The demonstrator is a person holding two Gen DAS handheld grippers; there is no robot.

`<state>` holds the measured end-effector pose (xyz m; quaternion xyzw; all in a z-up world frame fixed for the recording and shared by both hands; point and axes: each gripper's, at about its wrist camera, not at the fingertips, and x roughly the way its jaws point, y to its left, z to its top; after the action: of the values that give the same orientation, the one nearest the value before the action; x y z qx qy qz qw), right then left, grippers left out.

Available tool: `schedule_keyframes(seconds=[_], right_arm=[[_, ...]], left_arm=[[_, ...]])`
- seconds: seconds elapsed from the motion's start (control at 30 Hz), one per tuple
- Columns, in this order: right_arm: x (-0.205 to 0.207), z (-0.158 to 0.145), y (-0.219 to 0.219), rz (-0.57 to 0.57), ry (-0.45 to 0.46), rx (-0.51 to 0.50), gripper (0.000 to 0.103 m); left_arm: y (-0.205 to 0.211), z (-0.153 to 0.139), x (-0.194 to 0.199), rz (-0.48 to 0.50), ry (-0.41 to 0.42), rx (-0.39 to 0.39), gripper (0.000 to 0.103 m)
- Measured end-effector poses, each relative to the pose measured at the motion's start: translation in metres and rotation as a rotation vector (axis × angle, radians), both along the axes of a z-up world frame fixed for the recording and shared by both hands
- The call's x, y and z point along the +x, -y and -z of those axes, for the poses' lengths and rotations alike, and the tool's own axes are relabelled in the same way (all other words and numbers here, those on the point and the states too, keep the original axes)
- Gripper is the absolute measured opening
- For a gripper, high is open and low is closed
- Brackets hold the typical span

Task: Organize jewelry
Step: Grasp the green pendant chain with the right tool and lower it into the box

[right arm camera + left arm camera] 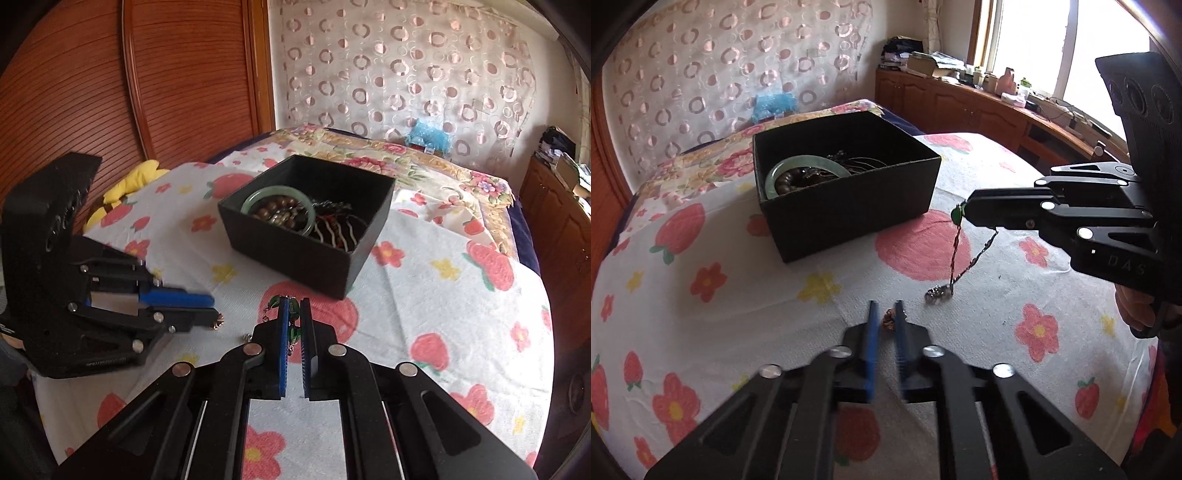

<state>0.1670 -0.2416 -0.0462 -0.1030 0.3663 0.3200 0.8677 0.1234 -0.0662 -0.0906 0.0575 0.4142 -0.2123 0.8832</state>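
Observation:
A black box (849,206) stands on the flowered bedspread and holds a pale green bangle (783,168), brown beads and hair pins; it also shows in the right wrist view (295,254). My right gripper (294,304) is shut on a necklace with green beads (293,332); in the left wrist view the right gripper (962,214) holds it off the bed, its chain (955,254) hanging down to a metal pendant (936,293). My left gripper (885,314) is nearly shut around a small brown piece of jewelry (888,319); it also shows in the right wrist view (218,314).
The flowered bedspread (720,314) covers the bed. A wooden headboard (110,74) and a yellow cushion (125,184) lie to the left. A wooden cabinet (979,107) with clutter stands under the window. A patterned curtain (406,66) hangs behind.

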Motion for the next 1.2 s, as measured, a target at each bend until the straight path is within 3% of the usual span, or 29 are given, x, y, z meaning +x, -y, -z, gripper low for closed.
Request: schedule_keyframes(seconds=[0.27,0.77,1.2], right_arm=[[0.006,-0.012,0.003,0.021,0.02,0.014,0.007],[0.054,-0.071,-0.006,0.093,0.115,0.06,0.007],[0.082,-0.068,-0.013,0.138,0.078,0.069,0.009]], left_arm=[[-0.001,-0.015,-0.005,-0.004,0.039,-0.02,0.003],[-0.015,-0.069,0.024,-0.076,0.145,-0.058,0.003],[-0.023,-0.087,0.054,-0.119,0.174,-0.065,0.003]])
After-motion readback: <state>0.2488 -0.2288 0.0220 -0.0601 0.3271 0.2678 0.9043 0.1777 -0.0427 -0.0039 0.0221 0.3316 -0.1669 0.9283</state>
